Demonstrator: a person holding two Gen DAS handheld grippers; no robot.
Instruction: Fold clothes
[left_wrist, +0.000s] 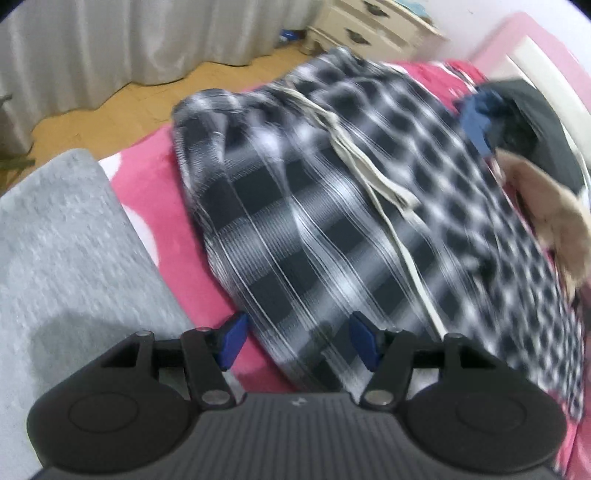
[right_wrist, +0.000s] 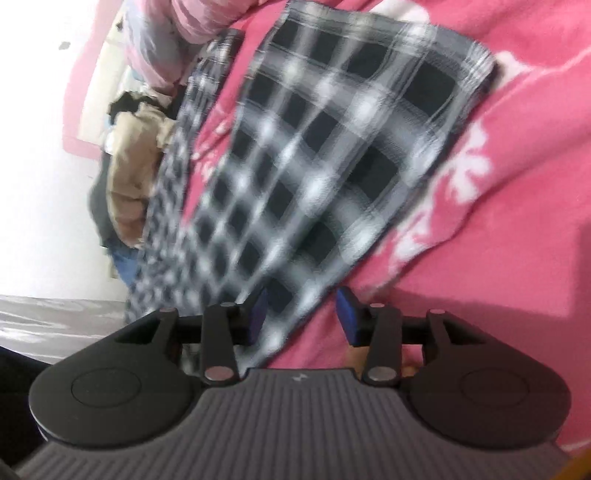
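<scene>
A black-and-white plaid pair of drawstring pants (left_wrist: 314, 206) lies spread on a pink blanket (left_wrist: 147, 173); a cream drawstring (left_wrist: 373, 173) runs across it. My left gripper (left_wrist: 297, 341) is open, its blue pads either side of the near edge of the cloth. In the right wrist view one plaid leg (right_wrist: 332, 147) stretches away over the pink blanket (right_wrist: 498, 258). My right gripper (right_wrist: 301, 319) is open with the leg's near end between its blue pads. Both views are motion-blurred.
A grey folded cloth (left_wrist: 62, 258) lies left of the pants. A pile of tan, blue and dark clothes (left_wrist: 528, 155) sits at the far side; it also shows in the right wrist view (right_wrist: 129, 177). A cream dresser (left_wrist: 373, 26), curtains and wood floor lie beyond the bed.
</scene>
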